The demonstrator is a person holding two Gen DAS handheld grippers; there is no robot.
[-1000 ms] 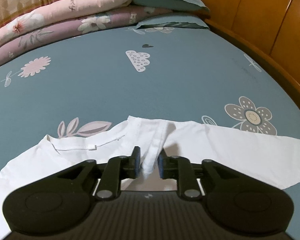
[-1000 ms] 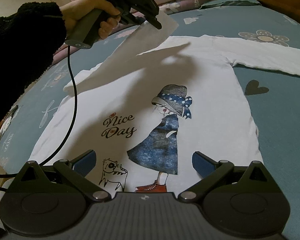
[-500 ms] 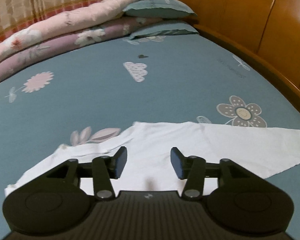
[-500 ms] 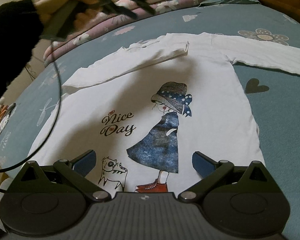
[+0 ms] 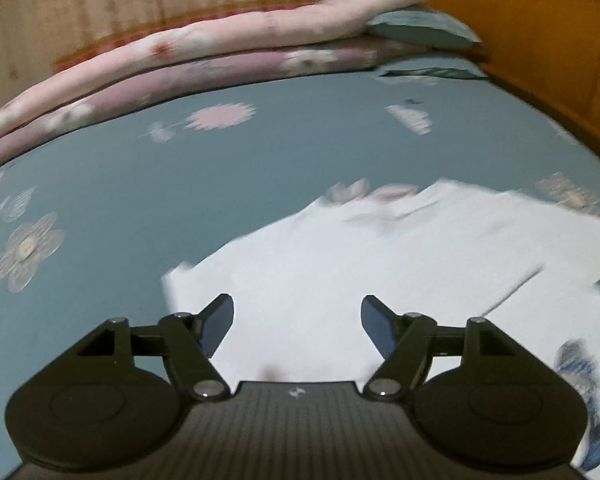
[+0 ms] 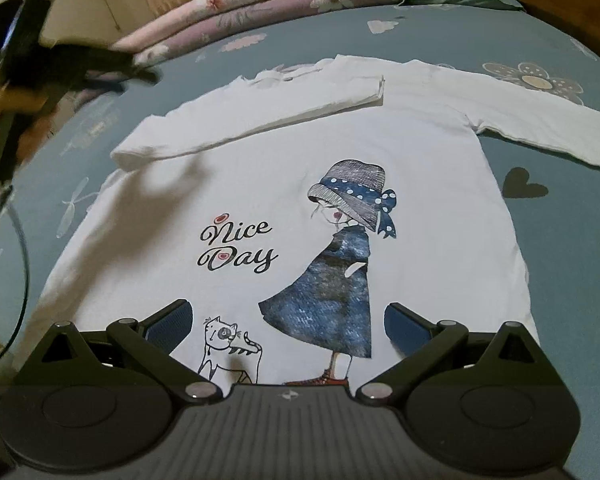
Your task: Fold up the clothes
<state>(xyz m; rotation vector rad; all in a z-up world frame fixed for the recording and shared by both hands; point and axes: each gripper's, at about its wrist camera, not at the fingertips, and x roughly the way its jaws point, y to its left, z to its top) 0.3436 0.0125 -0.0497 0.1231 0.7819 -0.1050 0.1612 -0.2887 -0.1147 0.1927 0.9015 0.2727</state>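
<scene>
One white long-sleeve shirt (image 6: 340, 152) lies spread flat on the teal flowered bed sheet (image 6: 572, 264), print side up: a girl in a blue dress and dotted hat, a small cat near the hem, and "Nice Day" in script. It sits roughly mid-bed, collar end toward the far edge where the folded quilts (image 6: 268, 4) are stacked. One sleeve (image 6: 260, 108) is already folded in and lies across the chest, its cuff ending near the collar. The other sleeve (image 6: 540, 116) is stretched out flat over the sheet toward the side with the wooden bed frame (image 5: 540, 40).

The right gripper (image 6: 286, 320) hangs over the hem end of the shirt, tongs spread wide, nothing between them, pads clear of the cloth.

The left gripper (image 5: 296, 320) is blurry in the right wrist view, up by the far left corner of the bed, off the shirt, with a cable (image 6: 20, 280) trailing down from it. From its own camera you can see its blue pads (image 5: 220, 324) apart and still spreading, with only shirt cloth lying flat below them, nothing pinched. That view is smeared, so fine detail on the fabric edge is hard to make out. A teal pillow (image 5: 420, 28) sits in the far corner next to the quilts.
</scene>
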